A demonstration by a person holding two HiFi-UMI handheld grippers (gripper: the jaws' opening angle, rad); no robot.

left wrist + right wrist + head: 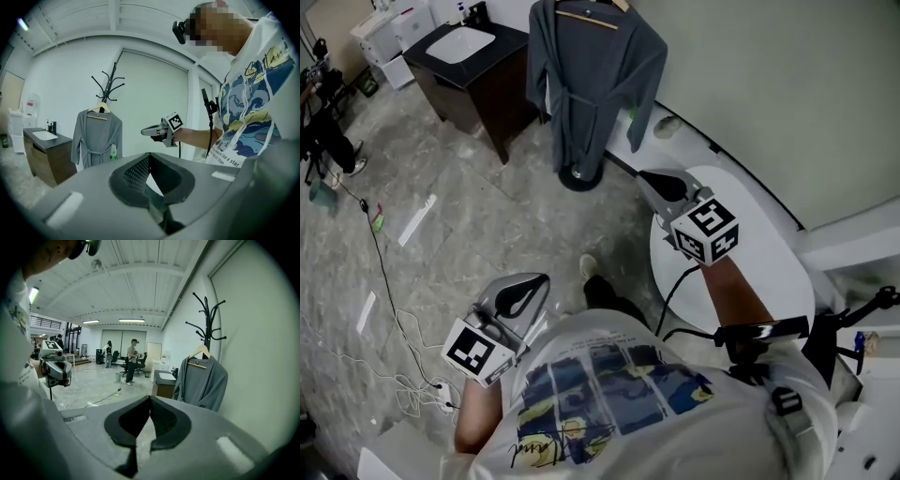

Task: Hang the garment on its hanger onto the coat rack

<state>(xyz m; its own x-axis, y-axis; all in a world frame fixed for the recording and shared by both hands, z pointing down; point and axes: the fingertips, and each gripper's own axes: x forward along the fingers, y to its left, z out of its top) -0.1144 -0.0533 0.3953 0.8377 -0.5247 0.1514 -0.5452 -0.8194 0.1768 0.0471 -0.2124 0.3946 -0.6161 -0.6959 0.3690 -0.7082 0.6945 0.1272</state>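
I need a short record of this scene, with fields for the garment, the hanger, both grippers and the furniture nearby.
garment: grey robe, hanging on a wooden hanger
hanger: hooked on the coat rack
left gripper: jaws together, empty, away from the robe
right gripper: jaws together, empty, away from the robe
nearby: dark cabinet with a sink, beside the rack

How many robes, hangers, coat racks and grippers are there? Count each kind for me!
Robe: 1
Hanger: 1
Coat rack: 1
Grippers: 2, the left gripper and the right gripper
Total: 5
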